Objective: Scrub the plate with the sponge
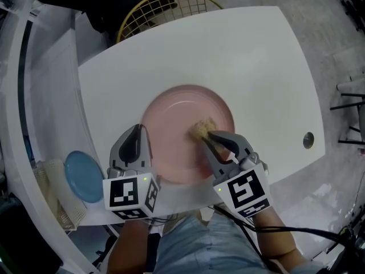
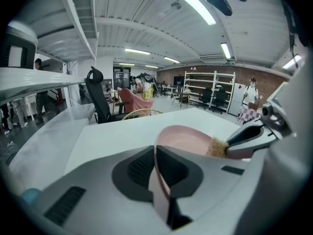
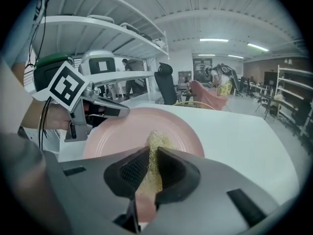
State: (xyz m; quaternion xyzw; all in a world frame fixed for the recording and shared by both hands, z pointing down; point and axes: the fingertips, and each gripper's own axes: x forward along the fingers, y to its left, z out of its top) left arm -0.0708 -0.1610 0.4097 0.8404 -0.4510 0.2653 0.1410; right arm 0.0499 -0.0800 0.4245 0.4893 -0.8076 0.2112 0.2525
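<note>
A pink plate (image 1: 179,113) lies on the white table (image 1: 239,61). My left gripper (image 1: 138,137) is shut on the plate's left rim (image 2: 159,180). My right gripper (image 1: 210,137) is shut on a tan sponge (image 1: 202,128), which rests on the plate's right half. In the right gripper view the sponge (image 3: 155,146) sticks out past the jaws onto the plate (image 3: 122,131), and the left gripper (image 3: 117,110) shows at the plate's far left edge. The left gripper view shows the sponge (image 2: 216,148) and the right gripper (image 2: 229,144) on the plate.
A blue plate (image 1: 83,176) sits in a rack at the lower left. A yellow wire basket (image 1: 165,7) stands behind the table's far edge. A round metal fitting (image 1: 308,140) is set in the table at the right. White shelving (image 1: 51,84) runs along the left.
</note>
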